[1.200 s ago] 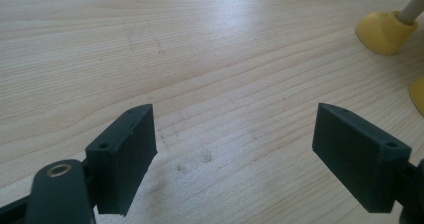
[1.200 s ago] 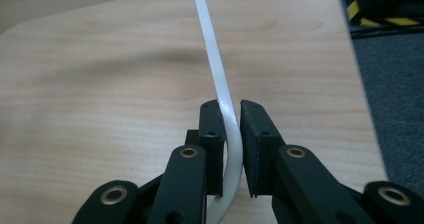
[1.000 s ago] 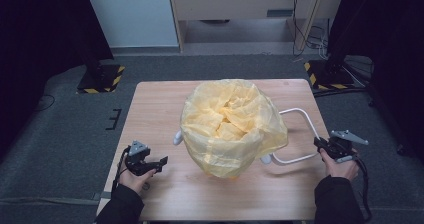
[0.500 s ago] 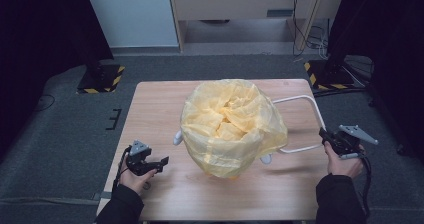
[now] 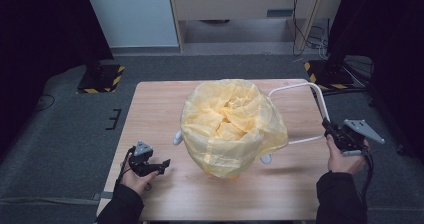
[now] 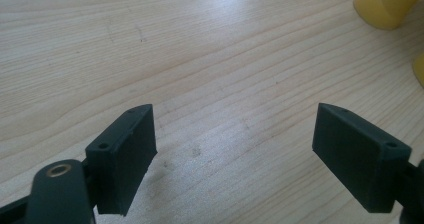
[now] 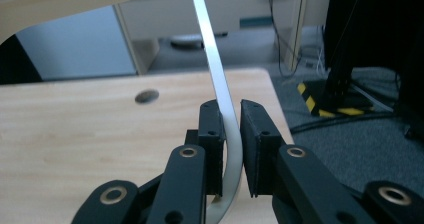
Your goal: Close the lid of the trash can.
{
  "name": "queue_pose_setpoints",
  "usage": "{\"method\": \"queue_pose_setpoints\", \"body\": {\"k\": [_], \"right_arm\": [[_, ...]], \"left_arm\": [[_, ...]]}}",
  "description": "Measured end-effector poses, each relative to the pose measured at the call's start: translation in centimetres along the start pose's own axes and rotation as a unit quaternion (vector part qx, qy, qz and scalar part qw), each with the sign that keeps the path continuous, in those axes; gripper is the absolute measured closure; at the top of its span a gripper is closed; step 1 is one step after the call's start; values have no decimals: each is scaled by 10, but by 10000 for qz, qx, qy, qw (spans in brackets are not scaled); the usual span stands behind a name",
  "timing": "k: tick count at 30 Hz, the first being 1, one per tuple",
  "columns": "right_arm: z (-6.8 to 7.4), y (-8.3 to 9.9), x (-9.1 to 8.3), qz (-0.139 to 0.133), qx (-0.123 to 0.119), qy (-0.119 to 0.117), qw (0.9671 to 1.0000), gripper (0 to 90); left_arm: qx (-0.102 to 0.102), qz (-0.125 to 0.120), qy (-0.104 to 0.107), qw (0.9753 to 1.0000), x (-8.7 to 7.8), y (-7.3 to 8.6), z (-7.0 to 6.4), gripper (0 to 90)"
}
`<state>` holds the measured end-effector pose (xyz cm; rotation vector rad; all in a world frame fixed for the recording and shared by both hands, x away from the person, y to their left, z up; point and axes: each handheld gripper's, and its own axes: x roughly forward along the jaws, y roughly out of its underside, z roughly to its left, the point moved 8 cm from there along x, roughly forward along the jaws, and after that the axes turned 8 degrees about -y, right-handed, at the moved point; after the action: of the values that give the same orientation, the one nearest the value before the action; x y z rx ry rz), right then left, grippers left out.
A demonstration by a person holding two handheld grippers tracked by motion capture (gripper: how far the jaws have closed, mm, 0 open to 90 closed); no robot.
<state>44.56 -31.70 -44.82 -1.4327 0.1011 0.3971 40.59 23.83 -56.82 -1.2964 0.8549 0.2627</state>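
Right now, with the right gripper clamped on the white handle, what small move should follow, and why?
Probably keep drawing the white handle outward with the right gripper: its jaws are shut on the handle, which is all it holds of the basket under the yellow bag. The left gripper is open over bare table, so it could come in to steady the bag.

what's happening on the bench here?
A person works two handheld grippers at a wooden table. The right gripper is clamped on the white handle of a bin lined with a yellow bag. The left gripper rests open over bare wood, holding nothing.
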Motion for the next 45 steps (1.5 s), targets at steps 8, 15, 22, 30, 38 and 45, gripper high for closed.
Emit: {"method": "queue_pose_setpoints", "body": {"k": [8,15,22,30,38,45], "right_arm": [[5,-32,-12,-567,-108,77,9983,802],[16,-67,-27,-1165,-150,-12,9931,803],[26,-102,-43,-1687,-225,19,9854,804],[43,-140,-59,-2238,-340,-302,9736,804],[71,-163,-66,-2468,-464,-979,9630,804],[102,-175,-62,-2362,-701,-1806,9522,802]], "left_arm": [[67,134,4,9999,3,3,-1,167],[63,91,21,9999,2,3,-2,167],[36,49,12,10000,0,1,-1,167],[-39,-53,11,10000,-2,-1,0,168],[-114,-175,-35,9998,-5,-4,2,170],[-160,-256,-44,9995,-6,-6,3,171]]}}
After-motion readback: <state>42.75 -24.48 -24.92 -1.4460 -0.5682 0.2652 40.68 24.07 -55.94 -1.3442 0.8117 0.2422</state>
